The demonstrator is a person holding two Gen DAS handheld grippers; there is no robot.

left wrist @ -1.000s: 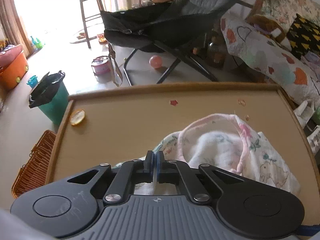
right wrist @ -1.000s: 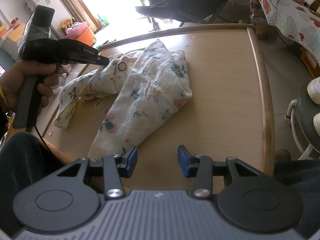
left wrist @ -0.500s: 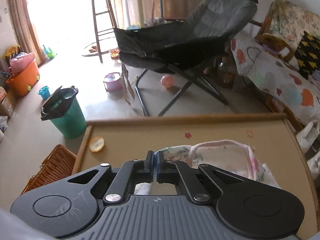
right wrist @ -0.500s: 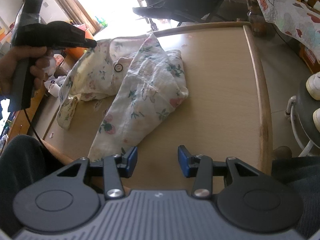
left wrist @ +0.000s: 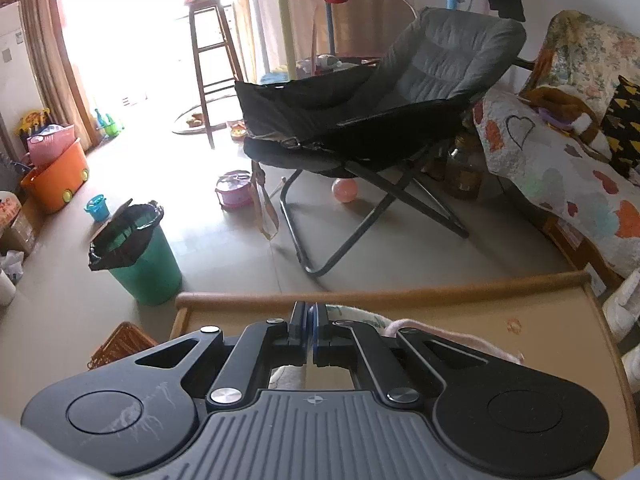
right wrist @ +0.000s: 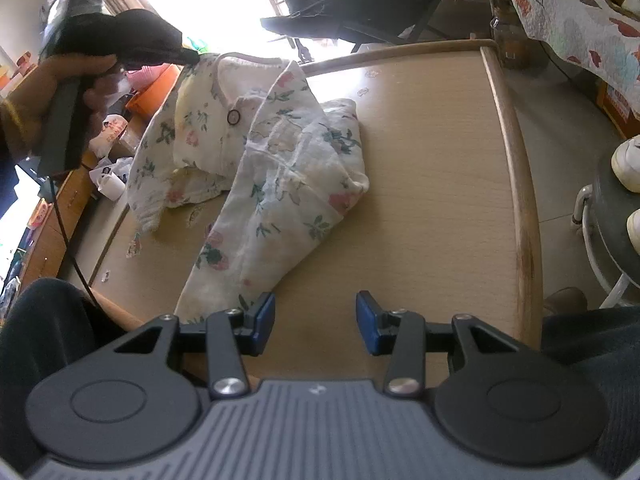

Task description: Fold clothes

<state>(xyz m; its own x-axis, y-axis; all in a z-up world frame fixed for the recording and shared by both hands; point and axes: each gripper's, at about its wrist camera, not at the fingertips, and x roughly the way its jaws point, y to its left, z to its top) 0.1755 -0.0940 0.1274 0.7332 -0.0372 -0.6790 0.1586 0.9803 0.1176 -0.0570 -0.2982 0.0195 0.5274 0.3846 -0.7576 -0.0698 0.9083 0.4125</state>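
The raised left gripper (right wrist: pixel 188 55) pinches the floral garment (right wrist: pixel 272 168) by its collar above the table (right wrist: pixel 432 168), while the right gripper (right wrist: pixel 315 317), half-open, stays empty beside its hem.

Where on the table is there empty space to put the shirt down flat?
The widest bare wood lies between the floral shirt and the table's right rim. Another bare strip runs along the near edge around the right hand-held gripper. The left side is crowded: the shirt hangs there, lifted by the left hand-held gripper.

Left wrist view: garment (left wrist: pixel 440 330) mostly hidden behind left gripper (left wrist: pixel 309 322) body. Right wrist view: left gripper tips' hold on cloth too dark to tell; table (right wrist: pixel 432 168) near edge hidden.
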